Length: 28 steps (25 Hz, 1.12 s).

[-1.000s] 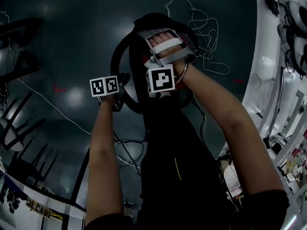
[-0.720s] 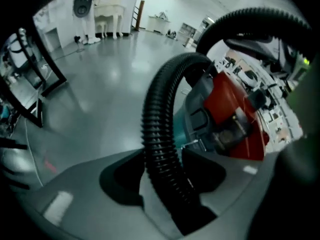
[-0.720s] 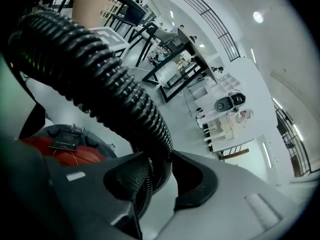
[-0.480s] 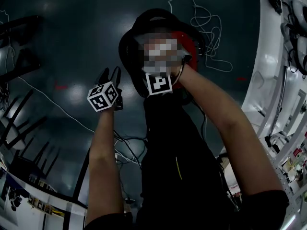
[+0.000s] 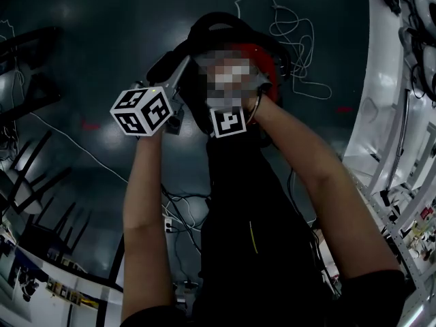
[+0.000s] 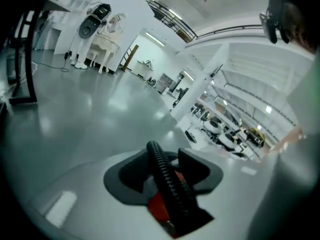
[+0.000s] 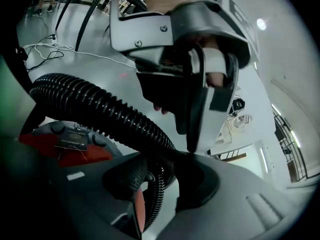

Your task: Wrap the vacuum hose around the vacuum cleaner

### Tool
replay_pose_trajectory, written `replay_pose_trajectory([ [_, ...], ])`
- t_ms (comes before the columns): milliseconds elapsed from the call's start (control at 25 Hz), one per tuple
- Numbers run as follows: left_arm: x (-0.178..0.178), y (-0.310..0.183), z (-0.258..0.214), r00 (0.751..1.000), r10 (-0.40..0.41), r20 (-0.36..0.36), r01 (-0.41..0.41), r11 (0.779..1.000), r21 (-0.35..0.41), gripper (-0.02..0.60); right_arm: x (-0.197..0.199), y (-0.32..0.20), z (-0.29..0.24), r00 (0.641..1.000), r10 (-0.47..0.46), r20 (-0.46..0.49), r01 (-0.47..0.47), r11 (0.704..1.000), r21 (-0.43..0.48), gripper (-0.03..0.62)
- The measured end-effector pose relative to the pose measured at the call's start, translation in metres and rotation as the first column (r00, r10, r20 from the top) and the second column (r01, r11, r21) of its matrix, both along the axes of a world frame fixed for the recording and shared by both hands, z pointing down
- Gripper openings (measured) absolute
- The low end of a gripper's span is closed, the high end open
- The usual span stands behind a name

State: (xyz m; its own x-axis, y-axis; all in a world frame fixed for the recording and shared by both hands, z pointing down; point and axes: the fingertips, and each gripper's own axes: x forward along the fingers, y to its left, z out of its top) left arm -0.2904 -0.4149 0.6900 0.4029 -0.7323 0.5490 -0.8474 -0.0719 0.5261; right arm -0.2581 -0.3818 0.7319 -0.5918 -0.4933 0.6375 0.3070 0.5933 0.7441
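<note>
The right gripper (image 7: 160, 176) clamped the vacuum hose (image 7: 100, 106) above the vacuum cleaner (image 7: 60, 149), so the left gripper (image 6: 162, 153), jaws half apart and just closing round the hose without pinching it, likely needed a square bite before drawing slack.

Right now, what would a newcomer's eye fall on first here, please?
The black ribbed hose sweeps across the right gripper view and down between the jaws of the right gripper, which grips it. The red vacuum cleaner sits top centre in the head view, a white cable tangled on the dark floor beyond.
</note>
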Motion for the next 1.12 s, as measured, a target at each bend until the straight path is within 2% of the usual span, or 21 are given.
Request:
replay_pose_trajectory([
  [40,0.004,-0.006,0.001,1.000,0.013,0.019,-0.012,1.000,-0.014,0.192,0.001,0.000,-0.001,1.000,0.002,0.008,-0.002,1.000,-0.003,0.158],
  [320,0.020,-0.021,0.019,0.994,0.082,0.068,-0.073,0.989,-0.128,0.184,0.016,0.005,-0.004,1.000,-0.002,0.031,0.002,1.000,-0.004,0.167],
  [360,0.023,-0.021,0.021,0.993,0.091,0.071,-0.081,0.987,-0.137,0.172,0.019,0.005,-0.005,0.999,0.003,0.035,-0.003,1.000,-0.006,0.170],
  [560,0.036,-0.022,0.022,0.991,0.120,0.063,-0.110,0.983,-0.150,0.189,0.034,0.006,-0.005,0.997,0.070,0.040,-0.067,0.995,-0.075,0.190],
  [760,0.044,-0.021,0.023,0.990,0.133,0.052,-0.122,0.977,-0.176,0.210,0.048,0.021,-0.003,0.989,0.144,0.044,-0.131,0.969,-0.210,0.262],
  [880,0.050,-0.022,0.020,0.988,0.143,0.059,-0.131,0.975,-0.178,0.209,0.062,0.025,-0.009,0.974,0.212,0.079,-0.186,0.949,-0.253,0.235],
  [1000,0.054,-0.022,0.018,0.979,0.177,0.102,-0.158,0.972,-0.172,0.192,0.077,0.028,-0.016,0.958,0.265,0.112,-0.223,0.930,-0.293,0.236],
  [1120,0.060,-0.022,0.017,0.975,0.192,0.115,-0.172,0.971,-0.168,0.176,0.096,0.025,-0.021,0.934,0.330,0.135,-0.274,0.907,-0.321,0.234],
])
